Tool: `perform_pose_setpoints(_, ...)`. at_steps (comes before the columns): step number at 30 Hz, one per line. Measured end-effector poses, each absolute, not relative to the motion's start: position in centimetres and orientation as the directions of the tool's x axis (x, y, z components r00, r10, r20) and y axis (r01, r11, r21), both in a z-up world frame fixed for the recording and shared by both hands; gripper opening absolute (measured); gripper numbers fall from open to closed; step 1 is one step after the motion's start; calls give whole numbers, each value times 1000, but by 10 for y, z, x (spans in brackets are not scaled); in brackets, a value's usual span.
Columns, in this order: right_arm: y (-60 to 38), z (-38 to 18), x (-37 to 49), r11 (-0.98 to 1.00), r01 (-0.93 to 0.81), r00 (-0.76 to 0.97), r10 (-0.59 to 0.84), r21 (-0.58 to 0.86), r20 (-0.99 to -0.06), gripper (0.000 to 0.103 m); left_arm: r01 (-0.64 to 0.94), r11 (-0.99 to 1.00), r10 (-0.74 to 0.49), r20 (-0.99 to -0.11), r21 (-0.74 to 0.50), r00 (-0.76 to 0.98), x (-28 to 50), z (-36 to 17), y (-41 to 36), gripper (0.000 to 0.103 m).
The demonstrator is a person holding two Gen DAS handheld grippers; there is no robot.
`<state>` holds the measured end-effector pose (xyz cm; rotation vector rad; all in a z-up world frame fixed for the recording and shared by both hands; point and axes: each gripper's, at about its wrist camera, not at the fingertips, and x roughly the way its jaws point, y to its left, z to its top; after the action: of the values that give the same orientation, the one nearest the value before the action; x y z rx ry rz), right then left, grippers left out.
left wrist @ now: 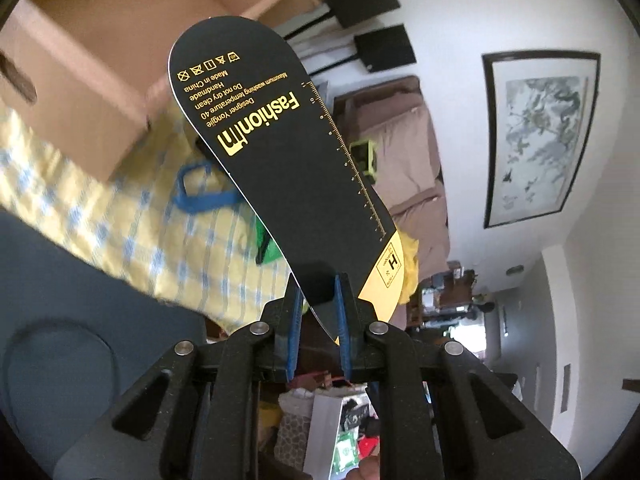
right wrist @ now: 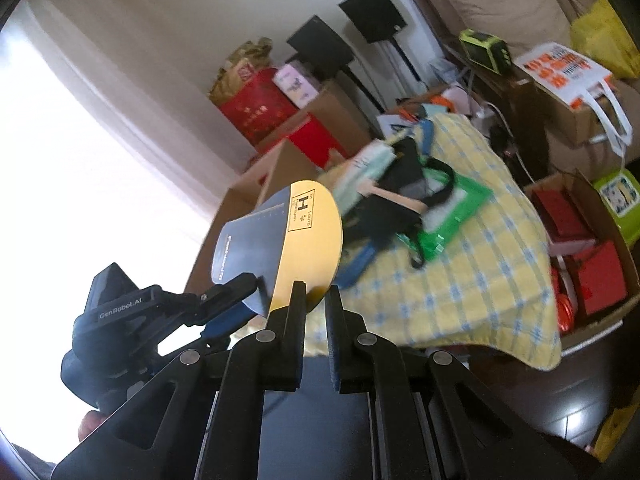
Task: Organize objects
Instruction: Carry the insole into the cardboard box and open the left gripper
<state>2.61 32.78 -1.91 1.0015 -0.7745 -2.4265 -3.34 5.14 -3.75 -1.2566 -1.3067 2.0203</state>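
The left gripper (left wrist: 318, 312) pinches a flat black and yellow card (left wrist: 276, 152) shaped like the sole of a shoe. Its blue pads (left wrist: 295, 320) press on the card near the yellow end, and the long black end sticks up and away with gold words on it. In the right wrist view the same card (right wrist: 296, 232) is up in the air, and the left gripper (right wrist: 236, 292) bites it from the left side. The right gripper (right wrist: 316, 300) sits just below the yellow end, with its two fingers a little apart; one cannot tell if they touch the card. Behind the card is a table with a yellow and blue checked cloth (right wrist: 460, 280). On the cloth lie a green bag (right wrist: 452, 208) with black handles, some dark things and a pale packet in a heap. A big brown cardboard box (left wrist: 80, 92) stands on the cloth at the far side; its inside cannot be seen. On the floor by the table is an open cardboard box (right wrist: 600, 320) with red boxes (right wrist: 596, 276) inside it. More red boxes and brown boxes are stacked by the wall. A white bag (right wrist: 568, 72) with orange letters rests on another brown box near a brown couch (right wrist: 500, 4).
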Motion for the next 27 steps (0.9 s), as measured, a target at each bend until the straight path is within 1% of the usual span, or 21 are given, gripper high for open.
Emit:
perform_pose_setpoints(7, 284, -5, -6, -748, 234, -621, -607, 621, -497, 9, 148, -478, 669, -468, -866, -577, -50, -20, 0, 15)
perform_pose_setpoints(13, 237, -3, -36, -710, 289, -566, -668, 643, -483, 9, 181, -489, 610, -483, -853, -628, -59, -20, -39, 15)
perform_pose_setpoints(19, 197, -8, -67, -686, 317, -509, -706, 656, -492, 9, 248, -468, 555, -501, -848, -665, -72, -39, -76, 15)
perform_pose_setpoints(27, 149, -38, -104, -692, 316, -433, -714, 649, -550, 10, 333, -466, 517, -558, -820, -650, -89, -75, -102, 15)
